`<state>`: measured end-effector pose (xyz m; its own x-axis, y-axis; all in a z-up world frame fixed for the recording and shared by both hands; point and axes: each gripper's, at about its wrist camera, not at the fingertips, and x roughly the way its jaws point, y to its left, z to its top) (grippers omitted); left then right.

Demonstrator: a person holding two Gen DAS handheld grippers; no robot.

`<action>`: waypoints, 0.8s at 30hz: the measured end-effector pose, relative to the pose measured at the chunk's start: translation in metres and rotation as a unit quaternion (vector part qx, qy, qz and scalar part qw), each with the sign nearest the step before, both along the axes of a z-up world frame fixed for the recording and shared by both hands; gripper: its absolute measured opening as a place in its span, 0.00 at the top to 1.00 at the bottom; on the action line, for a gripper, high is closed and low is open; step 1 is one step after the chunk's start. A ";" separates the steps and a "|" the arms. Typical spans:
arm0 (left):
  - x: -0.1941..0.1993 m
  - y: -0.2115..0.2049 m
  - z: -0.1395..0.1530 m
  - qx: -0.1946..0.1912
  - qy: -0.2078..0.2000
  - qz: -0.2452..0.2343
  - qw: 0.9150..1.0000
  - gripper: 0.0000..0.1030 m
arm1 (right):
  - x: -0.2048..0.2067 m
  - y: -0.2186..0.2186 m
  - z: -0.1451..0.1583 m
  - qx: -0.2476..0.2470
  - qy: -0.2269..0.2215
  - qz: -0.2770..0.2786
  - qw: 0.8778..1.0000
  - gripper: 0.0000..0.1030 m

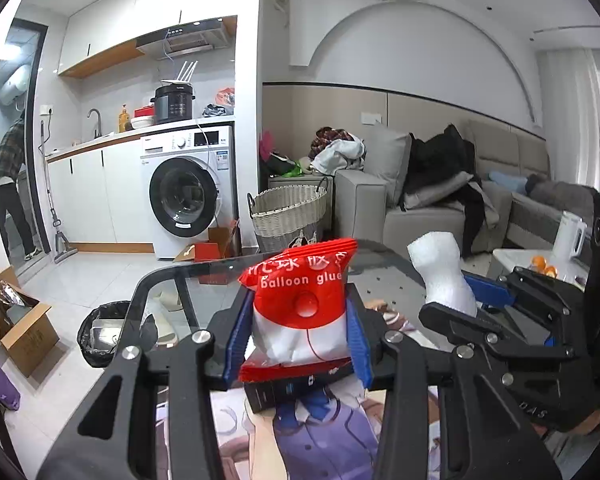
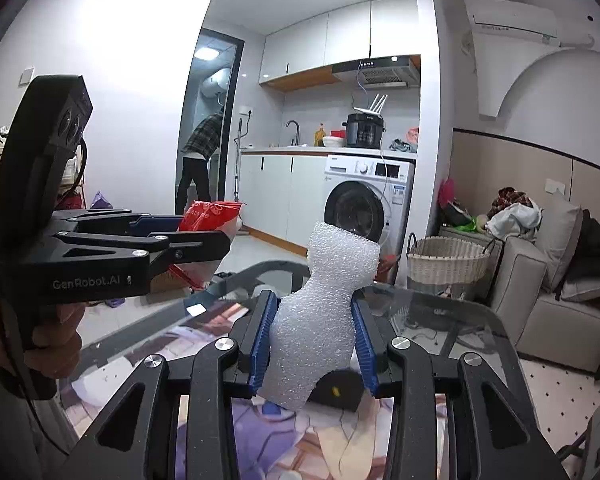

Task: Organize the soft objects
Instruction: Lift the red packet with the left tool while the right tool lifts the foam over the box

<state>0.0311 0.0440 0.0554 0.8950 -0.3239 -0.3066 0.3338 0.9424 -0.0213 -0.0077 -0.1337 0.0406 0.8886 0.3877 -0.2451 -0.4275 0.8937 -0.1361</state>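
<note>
Left gripper: squeezes the red and white balloon glue bag.
Right gripper: squeezes the white foam piece.
Under both: glass table.

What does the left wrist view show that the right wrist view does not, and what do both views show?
Only the left wrist view: the printed front of the red and white packet in the left gripper, a white kettle and oranges on a side table.

Only the right wrist view: a hand holding the left gripper from the side.

Both: the white foam piece in the right gripper, the washing machine, the wicker basket, the sofa.
</note>
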 end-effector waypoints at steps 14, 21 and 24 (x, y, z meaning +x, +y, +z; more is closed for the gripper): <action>0.056 0.005 0.020 -0.039 -0.016 0.030 0.999 0.59 | 0.059 0.019 0.043 0.029 -0.026 -0.016 0.999 0.64; 0.084 0.007 0.016 -0.054 -0.013 0.046 0.997 0.59 | 0.100 0.030 0.055 0.042 -0.029 -0.027 0.998 0.64; 0.091 0.010 0.015 -0.059 -0.013 0.051 0.997 0.59 | 0.109 0.034 0.055 0.046 -0.028 -0.032 0.998 0.64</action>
<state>0.1218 0.0537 0.0706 0.9324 -0.2635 -0.2474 0.2386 0.9629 -0.1264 0.1016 -0.0998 0.0952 0.9236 0.3480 -0.1606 -0.3630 0.9288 -0.0749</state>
